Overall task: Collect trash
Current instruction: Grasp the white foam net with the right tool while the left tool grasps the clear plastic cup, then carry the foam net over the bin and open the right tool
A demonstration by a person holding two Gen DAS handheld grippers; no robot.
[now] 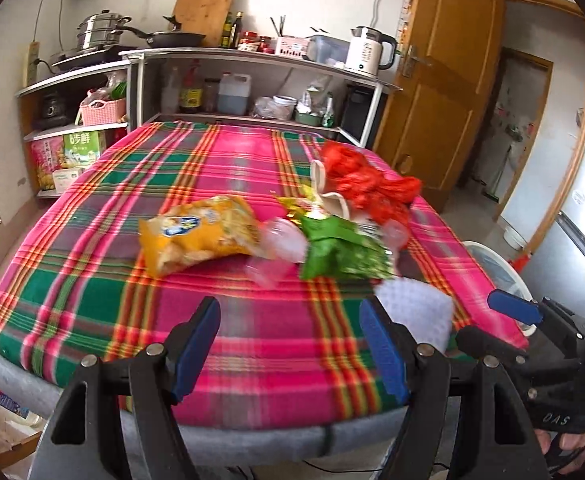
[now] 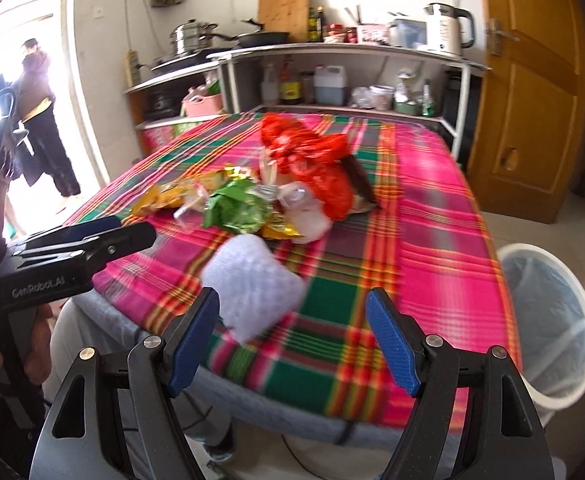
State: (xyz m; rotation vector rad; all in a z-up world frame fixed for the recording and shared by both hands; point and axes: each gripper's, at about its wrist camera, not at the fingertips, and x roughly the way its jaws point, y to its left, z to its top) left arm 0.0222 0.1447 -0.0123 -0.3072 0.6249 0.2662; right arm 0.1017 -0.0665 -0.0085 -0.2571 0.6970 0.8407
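Blue-padded fingers of both grippers fill the near edge of each view, and both sets stand wide apart, holding nothing. The left gripper [image 1: 290, 344] hovers over the front edge of the table [image 1: 252, 438], which is covered by a pink, green and red plaid cloth [image 1: 104, 280]. The right gripper [image 2: 292, 344] hovers at the table's front right corner. Just past its fingers lies a white wad of padded wrap [image 2: 252, 288], the nearest piece of trash, sitting close to the cloth's front edge. A good grab, as a judgement, means lowering the open fingers to either side of the wad and closing gently, since it looks soft and light and could be nudged off the edge. Beyond it, mid-table, the rest of the trash lies in a loose heap: a yellow snack bag [image 1: 200, 236], clear plastic cups [image 1: 280, 248], a green wrapper [image 1: 340, 254] and, farthest, a crumpled red plastic bag [image 1: 364, 180]. A white bin [image 2: 548, 320] with a clear liner stands on the floor just beside the table's right edge, so a short swing right reaches it through open air. The cloth to the left is bare, giving room. Behind the table, shelves [image 1: 252, 80] with pots and bottles stand well apart from the heap. A person [image 2: 40, 120] stands far left in a bright doorway.
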